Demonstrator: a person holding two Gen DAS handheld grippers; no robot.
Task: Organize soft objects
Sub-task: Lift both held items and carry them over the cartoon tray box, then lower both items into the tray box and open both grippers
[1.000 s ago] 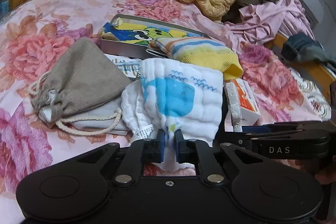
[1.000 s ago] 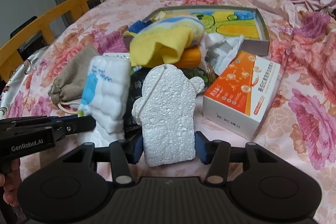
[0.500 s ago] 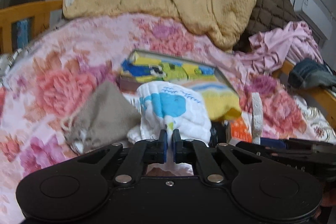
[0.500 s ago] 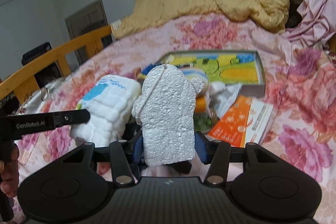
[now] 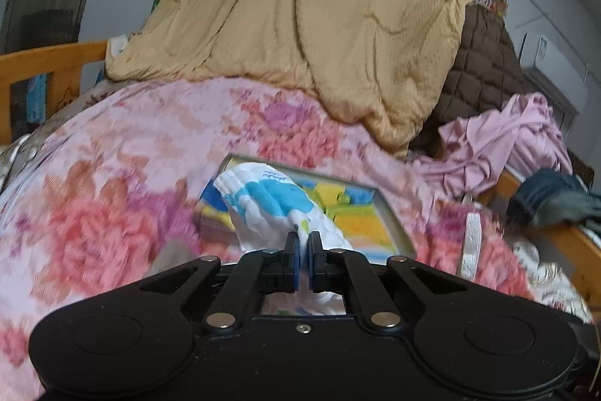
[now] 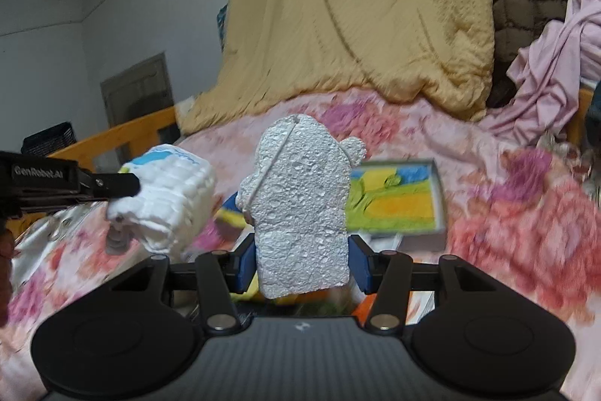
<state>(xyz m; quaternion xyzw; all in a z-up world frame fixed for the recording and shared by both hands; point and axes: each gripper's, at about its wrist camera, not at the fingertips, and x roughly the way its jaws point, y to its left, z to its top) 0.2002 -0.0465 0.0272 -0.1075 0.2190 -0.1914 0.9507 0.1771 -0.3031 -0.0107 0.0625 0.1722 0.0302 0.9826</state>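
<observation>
My left gripper point(image 5: 303, 243) is shut on a folded white cloth with a blue whale print point(image 5: 270, 203) and holds it in the air above the bed. The cloth also shows at the left of the right wrist view point(image 6: 174, 200), hanging from the left gripper's fingers point(image 6: 112, 185). My right gripper point(image 6: 302, 267) is shut on a white bear-shaped sponge point(image 6: 300, 209), held upright above the bed. The sponge shows edge-on at the right of the left wrist view point(image 5: 469, 243). A shallow box with a colourful picture inside point(image 6: 405, 202) lies on the bed beyond both; it also shows in the left wrist view point(image 5: 360, 213).
The bed has a pink floral cover point(image 5: 124, 183). A yellow quilt point(image 5: 319, 25) and a brown quilted blanket point(image 5: 484, 62) are piled at the back. Pink cloth point(image 5: 518, 134) and a dark garment point(image 5: 552, 198) lie at the right by the wooden rail point(image 5: 571, 243).
Both grippers have lifted their loads up off the pile and tilted upward. The grey drawstring bag, striped towel and orange box have dropped out of view.
</observation>
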